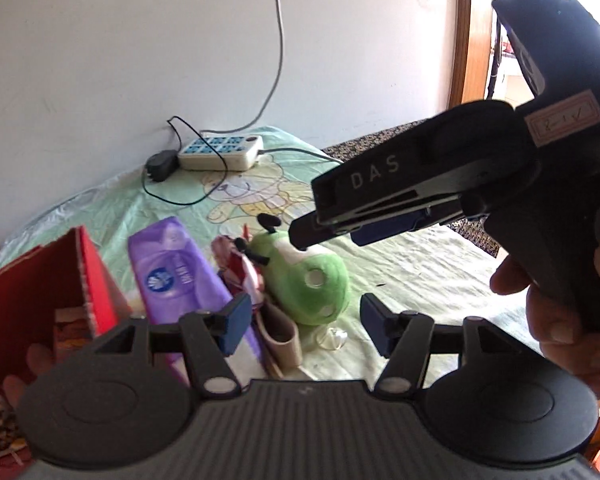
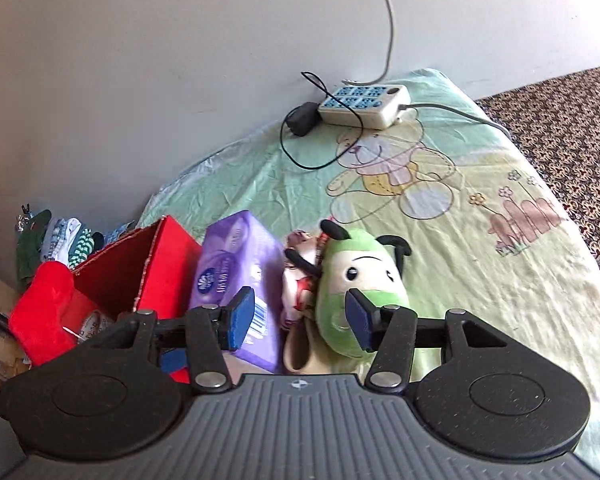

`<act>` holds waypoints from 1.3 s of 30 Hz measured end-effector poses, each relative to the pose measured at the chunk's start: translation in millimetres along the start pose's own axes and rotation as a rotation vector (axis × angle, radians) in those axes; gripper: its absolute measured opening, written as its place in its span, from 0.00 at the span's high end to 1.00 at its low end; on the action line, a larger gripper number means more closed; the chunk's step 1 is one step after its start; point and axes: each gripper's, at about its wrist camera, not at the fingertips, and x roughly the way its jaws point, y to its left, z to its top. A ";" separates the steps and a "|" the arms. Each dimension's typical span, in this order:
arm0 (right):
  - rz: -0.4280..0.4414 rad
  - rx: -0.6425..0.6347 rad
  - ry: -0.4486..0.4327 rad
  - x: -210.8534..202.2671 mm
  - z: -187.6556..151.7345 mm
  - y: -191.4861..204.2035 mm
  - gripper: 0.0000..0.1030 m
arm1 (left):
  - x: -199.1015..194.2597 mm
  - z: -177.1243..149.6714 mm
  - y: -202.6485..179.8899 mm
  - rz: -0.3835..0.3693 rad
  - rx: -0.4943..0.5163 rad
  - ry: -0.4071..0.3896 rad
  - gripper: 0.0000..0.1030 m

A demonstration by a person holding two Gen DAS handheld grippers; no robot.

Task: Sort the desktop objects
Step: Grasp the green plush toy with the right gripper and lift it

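Observation:
A green plush toy (image 1: 312, 284) (image 2: 360, 276) lies on the green tablecloth beside a purple tissue pack (image 1: 176, 276) (image 2: 236, 272), with a small red-and-white toy (image 1: 240, 272) (image 2: 300, 280) between them. A beige holder (image 1: 280, 340) (image 2: 300, 356) lies in front of them. A red cardboard box (image 1: 40, 308) (image 2: 140, 272) stands at the left. My left gripper (image 1: 304, 326) is open and empty, above the holder. My right gripper (image 2: 300, 322) is open and empty, above the plush and tissue pack; from the left wrist view it (image 1: 332, 220) hovers over the plush.
A white power strip (image 1: 220, 152) (image 2: 364, 104) with a black adapter (image 1: 160, 164) (image 2: 302, 120) and cables lies at the back by the wall. A clear suction cup (image 1: 332, 338) lies near the plush. A red plush piece (image 2: 44, 316) hangs on the box. Patterned cloth (image 2: 572, 140) covers the right.

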 end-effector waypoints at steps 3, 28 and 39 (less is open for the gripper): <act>0.015 0.018 0.039 7.7 8.1 -13.8 0.42 | 28.3 8.0 -14.9 0.015 -0.001 0.030 0.39; 0.205 0.107 0.406 123.1 44.1 -74.7 0.29 | 117.0 10.4 -29.3 0.204 -0.004 0.173 0.17; 0.171 0.158 0.371 76.5 34.4 -99.8 0.36 | 86.5 5.2 -46.5 0.093 -0.003 0.137 0.35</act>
